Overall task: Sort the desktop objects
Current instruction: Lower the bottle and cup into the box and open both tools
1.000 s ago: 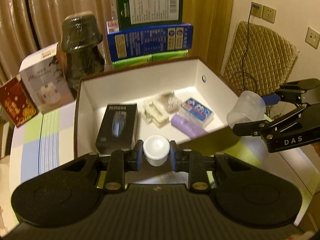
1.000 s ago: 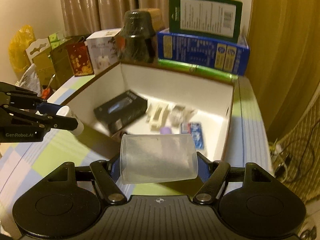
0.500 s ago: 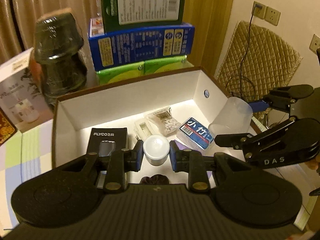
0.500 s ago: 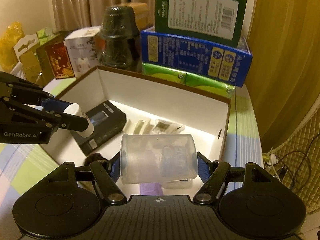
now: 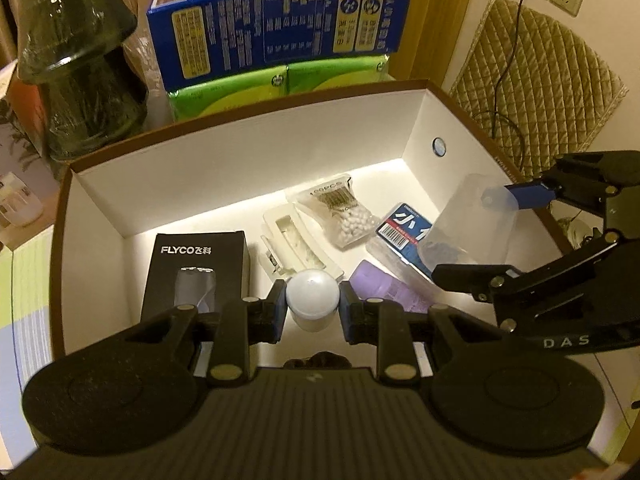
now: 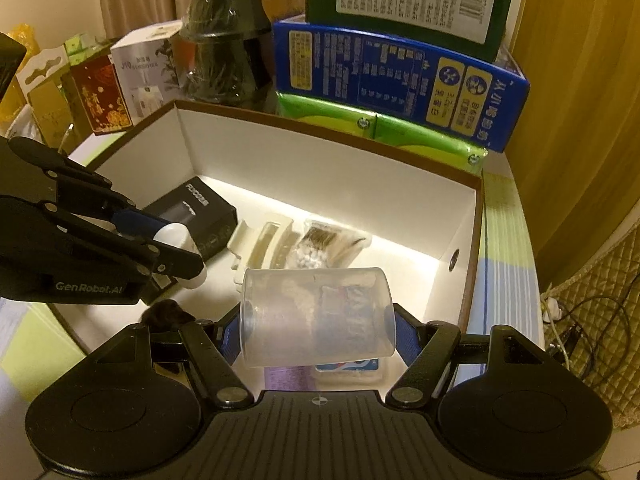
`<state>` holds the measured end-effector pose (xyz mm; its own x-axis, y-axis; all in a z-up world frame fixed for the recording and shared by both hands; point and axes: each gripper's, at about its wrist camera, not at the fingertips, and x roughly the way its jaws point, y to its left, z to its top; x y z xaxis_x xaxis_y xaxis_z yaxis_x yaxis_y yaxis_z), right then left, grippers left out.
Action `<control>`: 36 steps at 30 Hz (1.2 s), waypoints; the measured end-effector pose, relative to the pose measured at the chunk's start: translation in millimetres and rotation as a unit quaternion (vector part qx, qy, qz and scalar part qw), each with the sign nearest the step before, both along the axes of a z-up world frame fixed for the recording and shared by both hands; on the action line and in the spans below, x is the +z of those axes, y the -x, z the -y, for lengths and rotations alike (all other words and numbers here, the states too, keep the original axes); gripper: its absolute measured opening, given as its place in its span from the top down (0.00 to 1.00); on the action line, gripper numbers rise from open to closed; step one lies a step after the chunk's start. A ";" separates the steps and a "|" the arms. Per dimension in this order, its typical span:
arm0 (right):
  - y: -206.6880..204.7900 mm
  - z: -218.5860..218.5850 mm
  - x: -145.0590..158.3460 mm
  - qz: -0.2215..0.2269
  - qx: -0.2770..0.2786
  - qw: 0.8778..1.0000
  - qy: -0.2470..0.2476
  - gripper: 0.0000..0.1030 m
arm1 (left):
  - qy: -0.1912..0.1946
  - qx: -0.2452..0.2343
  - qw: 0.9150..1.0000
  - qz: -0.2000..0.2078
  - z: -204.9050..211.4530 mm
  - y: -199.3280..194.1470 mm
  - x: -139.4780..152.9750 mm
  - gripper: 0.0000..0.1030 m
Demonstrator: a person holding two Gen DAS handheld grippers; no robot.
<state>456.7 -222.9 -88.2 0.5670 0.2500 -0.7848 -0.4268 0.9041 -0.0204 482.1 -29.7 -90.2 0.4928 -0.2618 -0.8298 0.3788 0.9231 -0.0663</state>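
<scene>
Open white-walled box (image 5: 248, 168) with brown rim, holding (from its left side to its right) a black FLYCO shaver box (image 5: 196, 268), a white plastic tray (image 5: 296, 240), a bag of white beads (image 5: 344, 212) and a blue-labelled case (image 5: 404, 228). Right gripper (image 6: 318, 320) clamps a translucent plastic cup (image 6: 316, 316) sideways above the box interior. Left gripper (image 5: 312, 306) pinches a small white bottle (image 5: 312, 300), also over the box.

Open white cardboard box (image 5: 248, 168) holds black shaver carton (image 5: 192, 268) at left, white plastic tray (image 5: 296, 240) and clear bag of beads (image 5: 344, 216) centre, blue-labelled case (image 5: 404, 232) right. Stacked cartons (image 5: 280, 28) behind box.
</scene>
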 end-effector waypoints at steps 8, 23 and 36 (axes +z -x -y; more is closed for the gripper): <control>-8.0 -2.8 -8.3 -0.015 -0.002 1.000 0.007 0.33 | -0.003 0.002 1.000 -0.031 -0.6 -14.3 -14.7 0.78; -11.1 -8.7 -15.6 -0.035 0.004 0.999 0.009 0.33 | -0.003 0.011 0.999 -0.038 -6.6 -19.2 -18.5 0.67; -13.6 -22.8 -21.0 -0.046 0.020 0.999 0.011 0.32 | -0.019 0.031 0.999 -0.033 -20.1 -16.6 -16.4 0.62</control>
